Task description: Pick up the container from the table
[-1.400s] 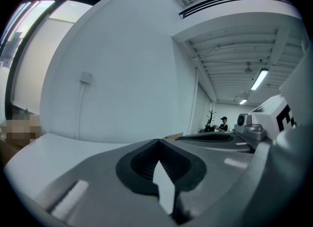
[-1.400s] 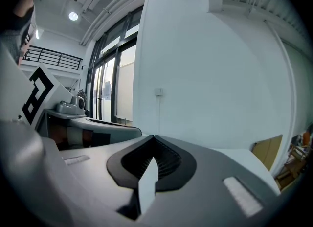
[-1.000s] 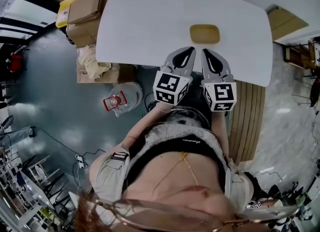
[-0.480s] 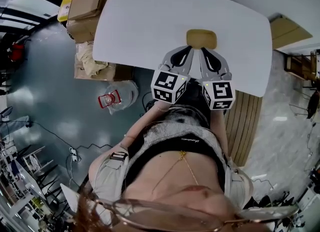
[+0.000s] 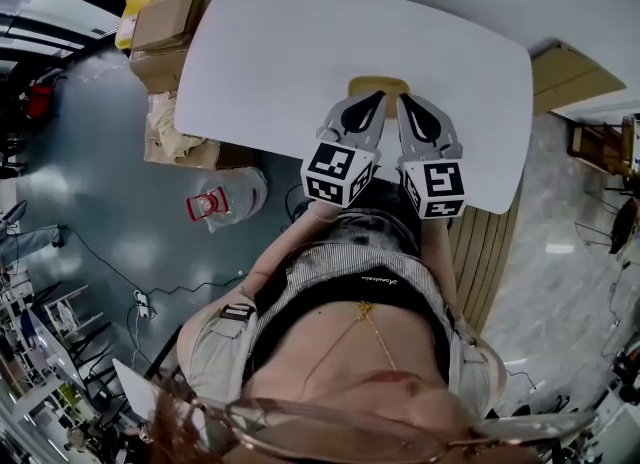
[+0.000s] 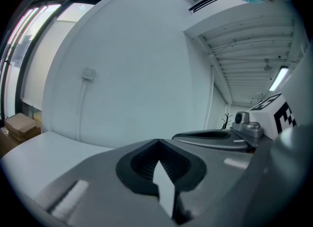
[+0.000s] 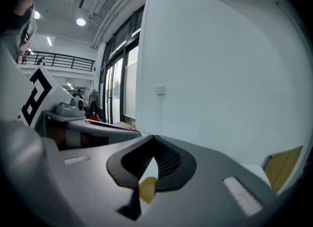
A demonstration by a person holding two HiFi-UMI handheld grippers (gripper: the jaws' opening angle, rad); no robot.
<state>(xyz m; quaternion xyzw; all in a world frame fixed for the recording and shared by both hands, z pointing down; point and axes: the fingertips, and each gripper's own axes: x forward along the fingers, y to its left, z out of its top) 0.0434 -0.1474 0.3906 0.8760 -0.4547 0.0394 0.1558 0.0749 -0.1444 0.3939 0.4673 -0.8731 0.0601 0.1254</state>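
A shallow mustard-yellow container with rounded corners (image 5: pixel 372 85) lay on the white oval table (image 5: pixel 270 52), towards the table's near edge and in front of the person. Both grippers reached over that edge side by side, pointing at it. In the head view the tip of the left gripper (image 5: pixel 374 100) overlapped the container's near rim, and the tip of the right gripper (image 5: pixel 408 103) lay just at its right end. Whether either touched it could not be told.

The left gripper's jaws were drawn together, tips meeting, with nothing between them (image 6: pixel 157 142); only bare tabletop and white wall showed ahead. The right gripper's jaws were likewise closed tip to tip (image 7: pixel 153 138) and empty. A yellow piece of the container (image 7: pixel 146 190) showed low through the gap behind its tips, so it lay just ahead and below.

Brown cardboard boxes (image 5: pixel 165 22) were stacked on the floor beyond the table's left end.
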